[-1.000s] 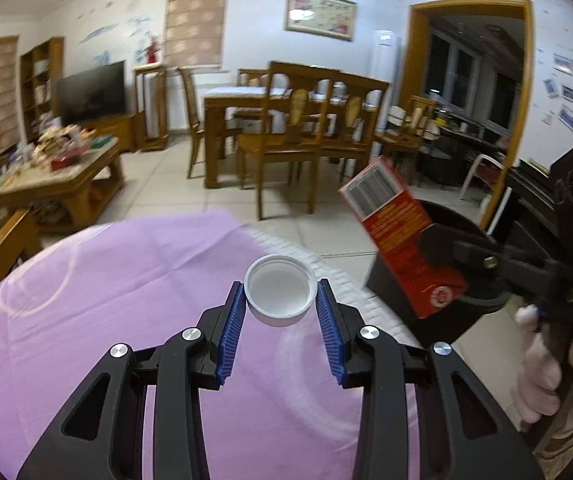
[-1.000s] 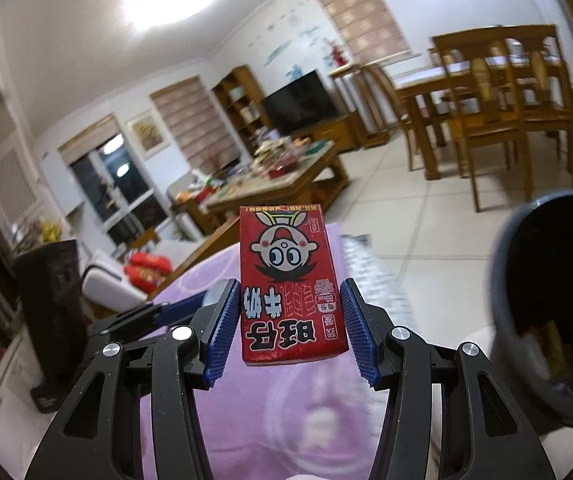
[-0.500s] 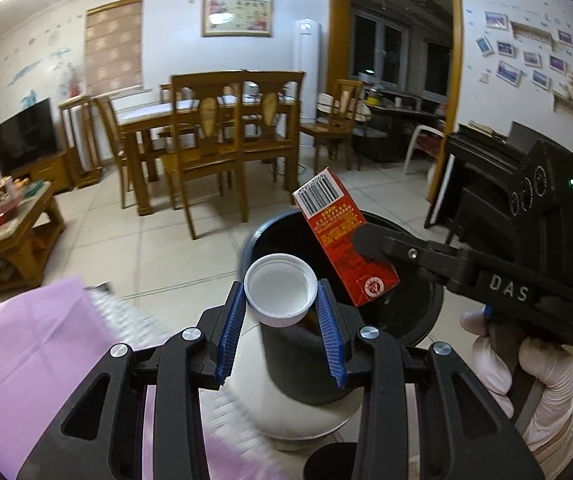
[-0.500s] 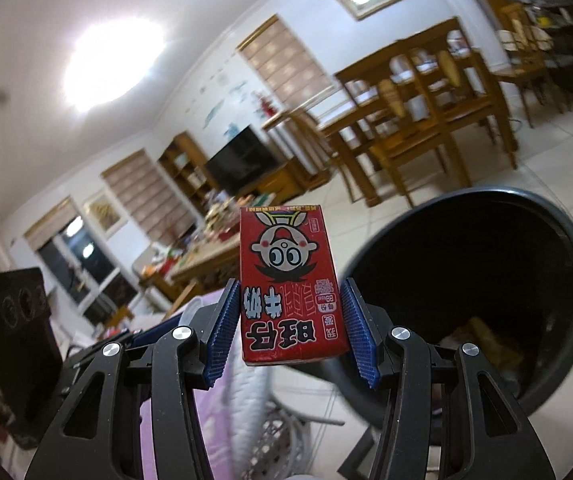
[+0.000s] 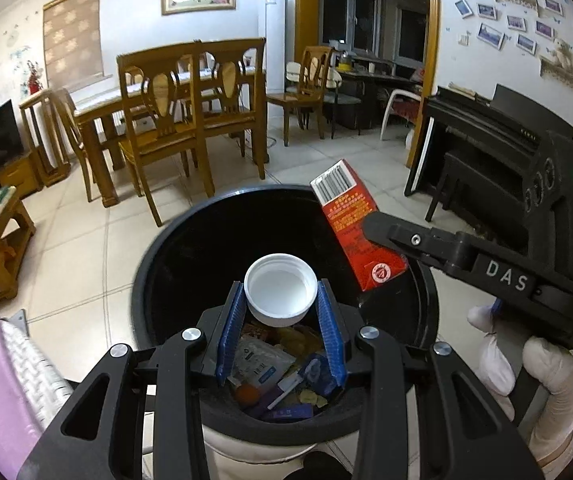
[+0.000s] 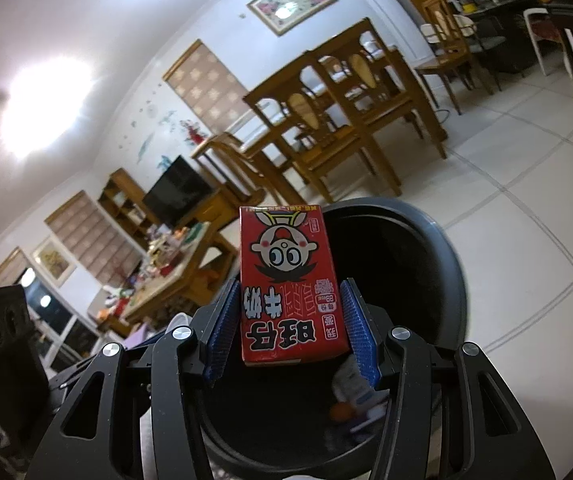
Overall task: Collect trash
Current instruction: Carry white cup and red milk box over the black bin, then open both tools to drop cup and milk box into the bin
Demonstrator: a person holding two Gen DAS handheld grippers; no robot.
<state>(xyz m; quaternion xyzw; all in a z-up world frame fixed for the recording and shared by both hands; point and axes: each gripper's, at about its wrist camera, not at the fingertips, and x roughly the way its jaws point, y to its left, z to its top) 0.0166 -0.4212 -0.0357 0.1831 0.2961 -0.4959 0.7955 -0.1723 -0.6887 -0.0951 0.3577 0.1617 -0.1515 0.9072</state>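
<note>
From the left wrist view, the left tongs (image 5: 280, 316) are closed on a white bottle cap (image 5: 280, 295), its open side facing the camera, held over the mouth of the black trash bin (image 5: 174, 240); wrappers and other scraps already lie at the bottom. The right tongs (image 5: 382, 232) come in from the right, clamping a red milk carton (image 5: 352, 220) that tilts across the bin's far right rim, its lower corner inside the opening and its barcode end leaning outward. My judgement is that the cap is well placed to fall in, but the carton could tip off the rim and land on the tiled floor (image 5: 78, 248) if released from this lean. The two tools sit near each other, so opening both together risks the carton striking the left tongs' fingers. There is free floor around the bin, with the dining chairs (image 5: 190, 120) and the piano (image 5: 486, 148) well apart from it. From the right wrist view, the right tongs (image 6: 292, 320) grip the red milk carton (image 6: 288, 280) by its sides, printed face upside down, and the black trash bin (image 6: 438, 264) opens directly beyond and beneath it. The bin's rim curves wide on the right with bare tile past it, while the left tongs' dark body crowds the lower left, leaving less room on that side for withdrawing.
</note>
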